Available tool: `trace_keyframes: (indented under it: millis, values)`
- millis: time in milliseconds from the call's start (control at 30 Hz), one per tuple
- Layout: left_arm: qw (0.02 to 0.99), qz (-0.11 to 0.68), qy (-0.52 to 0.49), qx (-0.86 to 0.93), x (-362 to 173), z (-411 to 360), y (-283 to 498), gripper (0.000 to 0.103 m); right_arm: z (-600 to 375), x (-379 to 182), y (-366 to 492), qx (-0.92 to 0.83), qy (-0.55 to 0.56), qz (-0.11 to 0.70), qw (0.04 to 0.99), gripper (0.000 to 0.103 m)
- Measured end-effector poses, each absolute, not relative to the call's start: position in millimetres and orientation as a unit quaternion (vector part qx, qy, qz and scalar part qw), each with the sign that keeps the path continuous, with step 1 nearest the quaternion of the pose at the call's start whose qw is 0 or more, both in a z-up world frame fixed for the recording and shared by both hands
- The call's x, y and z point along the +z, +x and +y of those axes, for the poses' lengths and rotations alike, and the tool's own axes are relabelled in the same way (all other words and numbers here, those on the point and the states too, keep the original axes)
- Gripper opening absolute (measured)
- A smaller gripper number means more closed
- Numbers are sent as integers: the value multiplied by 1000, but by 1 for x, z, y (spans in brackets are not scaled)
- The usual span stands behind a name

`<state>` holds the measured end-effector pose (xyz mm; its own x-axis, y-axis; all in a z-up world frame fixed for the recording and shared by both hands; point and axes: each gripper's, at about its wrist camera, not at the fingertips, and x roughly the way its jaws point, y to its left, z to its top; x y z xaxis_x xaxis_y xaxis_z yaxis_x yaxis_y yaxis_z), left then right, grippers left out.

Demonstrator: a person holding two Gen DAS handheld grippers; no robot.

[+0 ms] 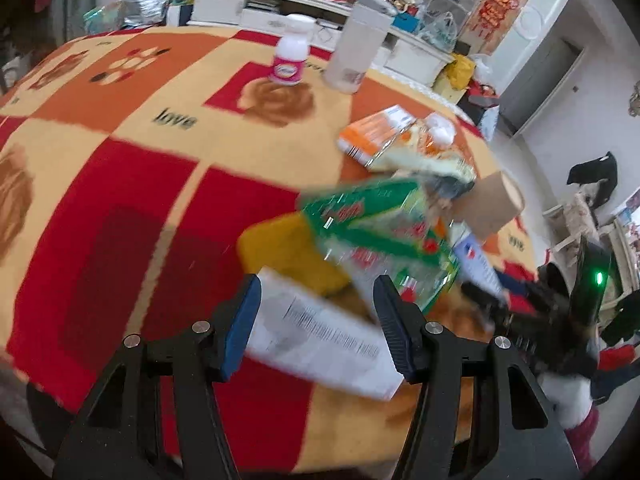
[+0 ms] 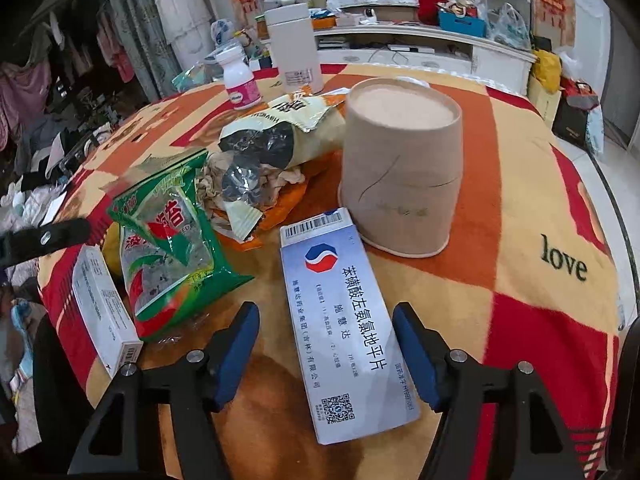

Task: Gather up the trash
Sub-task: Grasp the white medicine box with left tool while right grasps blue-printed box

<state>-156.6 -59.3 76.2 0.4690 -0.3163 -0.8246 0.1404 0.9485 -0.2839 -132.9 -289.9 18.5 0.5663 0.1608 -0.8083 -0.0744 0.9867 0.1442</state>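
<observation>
Fingers on both sides are wide open rn, nothing gripped. Right gripper straddles the blue-white medicine box, which lies flat on the tabletop, pads apart from its long edges. Left gripper hangs over a white carton lying skewed between its pads; can't tell if it's touching.

How I'd do it: drop the right one lower so the pads meet the box's long sides squarely, then close slow, bc cardboard will probably crush or skate on the fuzzy blanket. On the left I'd twist to match the carton's angle first, otherwise it pinches corners.

Further out: green snack bag just beside the box, crumpled foil wrapper behind it, upside-down paper cup touching the box's far end. Pink-label bottle and white canister stand at the back, prob not trash.

Hard to see: left wrist view is badly motion-blurred, carton print unreadable. No bin visible anywhere, so idk where stuff goes. Something yellow under the green bag, can't ID it.
</observation>
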Motion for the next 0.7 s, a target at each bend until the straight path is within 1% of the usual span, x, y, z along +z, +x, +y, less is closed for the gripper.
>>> trace_keyframes:
  millis: [100, 200, 367, 467, 667, 700]
  values:
    - [847, 507, -97, -132, 70, -57, -169, 57, -290, 16, -132, 67, 54, 464, 882, 68]
    - [855, 490, -107, -132, 73, -64, -170, 57, -289, 15, -131, 66, 55, 465, 881, 68]
    - [857, 490, -100, -119, 72, -72, -181, 57, -287, 18, -135, 68, 48, 465, 881, 68]
    - [850, 501, -121, -106, 64, -62, -188, 57, -289, 17, -134, 72, 52, 463, 882, 74]
    - [846, 500, -159, -94, 54, -66, -182, 57, -280, 14, -127, 75, 34, 466, 881, 74]
    - [848, 498, -160, -87, 51, -71, -179, 59, -279, 14, -127, 75, 32, 465, 881, 74]
